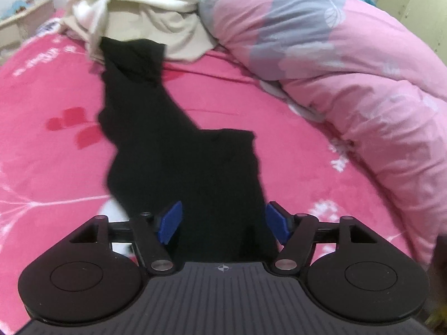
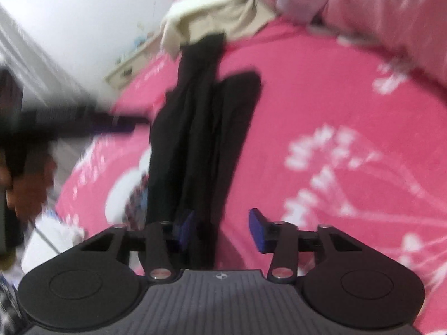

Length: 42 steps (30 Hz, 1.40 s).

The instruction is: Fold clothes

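A long black garment [image 1: 178,167] lies stretched over the pink bedsheet [image 1: 56,153], its far end under a cream clothes pile [image 1: 139,14]. My left gripper [image 1: 223,220] is open, and the garment's near end lies between its blue pads [image 1: 170,220] without being pinched. In the right wrist view the same black garment [image 2: 201,128] runs up the frame in long folds. My right gripper [image 2: 222,230] is open too, with the cloth's near end beside its left pad [image 2: 185,231]. The left gripper [image 2: 69,120] shows there as a dark blur, held by a hand [image 2: 28,184].
A bulky pink and grey flowered quilt [image 1: 349,69] is heaped along the right side of the bed. A pale bedside cabinet [image 1: 19,22] stands by the wall at the far left. Some white and patterned cloth [image 2: 131,192] lies near the bed edge.
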Tool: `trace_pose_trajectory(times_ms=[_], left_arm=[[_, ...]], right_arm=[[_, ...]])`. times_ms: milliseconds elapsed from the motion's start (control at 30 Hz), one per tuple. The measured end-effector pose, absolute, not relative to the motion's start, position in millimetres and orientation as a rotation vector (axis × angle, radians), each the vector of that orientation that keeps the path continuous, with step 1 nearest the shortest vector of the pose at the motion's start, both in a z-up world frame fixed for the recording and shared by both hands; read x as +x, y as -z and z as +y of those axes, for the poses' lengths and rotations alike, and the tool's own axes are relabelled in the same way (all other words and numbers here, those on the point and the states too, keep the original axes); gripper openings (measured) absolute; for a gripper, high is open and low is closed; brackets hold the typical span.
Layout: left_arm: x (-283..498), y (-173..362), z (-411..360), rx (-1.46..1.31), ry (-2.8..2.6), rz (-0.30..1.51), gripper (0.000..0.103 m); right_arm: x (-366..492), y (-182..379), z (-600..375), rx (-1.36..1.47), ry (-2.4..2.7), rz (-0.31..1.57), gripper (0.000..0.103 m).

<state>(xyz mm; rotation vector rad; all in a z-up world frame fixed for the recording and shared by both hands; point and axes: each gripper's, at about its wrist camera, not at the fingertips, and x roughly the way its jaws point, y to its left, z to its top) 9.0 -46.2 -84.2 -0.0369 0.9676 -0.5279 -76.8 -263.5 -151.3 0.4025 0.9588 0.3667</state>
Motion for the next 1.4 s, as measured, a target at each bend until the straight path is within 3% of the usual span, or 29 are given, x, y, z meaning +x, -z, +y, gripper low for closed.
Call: trace_pose_trajectory(times_ms=[167,367,433,533,667,767,833,900,1000,1100,1300,1400], left_arm=[[14,103,-73,-0.022,0.528,0.983,0.067],[14,121,-68,0.019,0.453,0.998,0.038],[13,122,-59,0.002,0.434,0.997,0.021],[12,124,-47,-0.024,0.415,1.015,0.010],[11,126,-33,-0.062,0.392,1.038,0.009],[12,119,-28,-0.120,0.401,1.027,0.014],[11,113,-27,-0.152,0.424,1.012,0.040],[13,109,-33,-0.157,0.438,1.000,0.052],[17,111,-46,-0.133,0.468,1.001,0.059],[24,126,-61,-0.078,0.470,1.029,0.059],[27,143,-57,-0.087,0.394,1.002,0.039],[26,144,-47,-0.118,0.380,0.991,0.021]], right_arm=[[-92,152,-264,0.416,-0.373,0.953,0.002],[-105,139,-273,0.414,-0.338,0.897,0.001],[-107,140,-277,0.419,-0.327,0.899,0.001],[-106,143,-281,0.445,-0.313,0.920,0.001],[-95,144,-285,0.520,-0.300,0.946,0.007],[-82,139,-280,0.505,-0.297,0.935,0.022],[-74,135,-275,0.476,-0.295,0.922,0.032],[-64,131,-272,0.463,-0.295,0.914,0.035],[-38,127,-273,0.456,-0.279,0.904,0.037],[-4,129,-277,0.437,-0.247,0.892,0.038],[67,149,-278,0.492,-0.250,0.910,0.047],[86,158,-270,0.531,-0.283,0.907,0.050]])
